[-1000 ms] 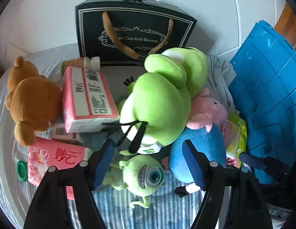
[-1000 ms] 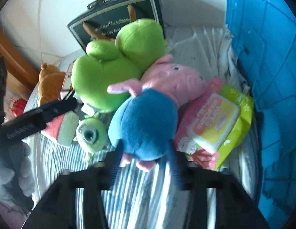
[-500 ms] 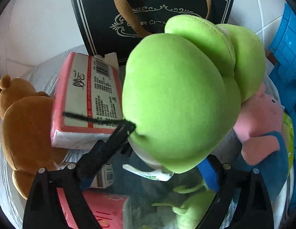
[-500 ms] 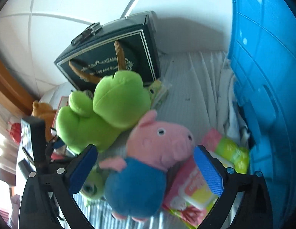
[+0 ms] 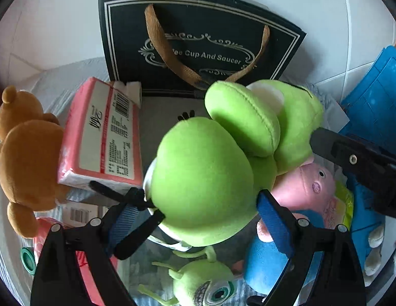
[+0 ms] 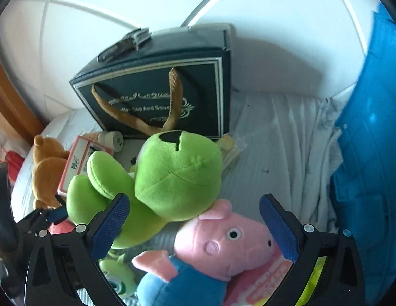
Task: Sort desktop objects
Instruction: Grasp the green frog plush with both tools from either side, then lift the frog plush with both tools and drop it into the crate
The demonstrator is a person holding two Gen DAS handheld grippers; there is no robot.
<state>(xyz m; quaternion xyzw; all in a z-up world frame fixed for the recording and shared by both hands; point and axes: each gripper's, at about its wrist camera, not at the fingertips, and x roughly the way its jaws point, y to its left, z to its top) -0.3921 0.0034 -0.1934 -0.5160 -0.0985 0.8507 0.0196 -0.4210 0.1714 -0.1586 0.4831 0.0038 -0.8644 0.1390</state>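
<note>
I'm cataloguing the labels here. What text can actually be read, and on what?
"...fee Cup And Saucer": gold lettering on the black gift bag, its first letters hidden by the handle.
Pink tissue pack: barcode and small print, too small to read.
Wet wipes pack: red lettering, blurred, unreadable.

— Left wrist view: looking steeply down along the fingers, very close above the green frog plush [image 5: 205, 186].
— Right wrist view: also tilted down, a little further back. Shared by both: frog, pink pig plush [image 6: 223, 242], dark gift bag [image 6: 159, 104].
</note>
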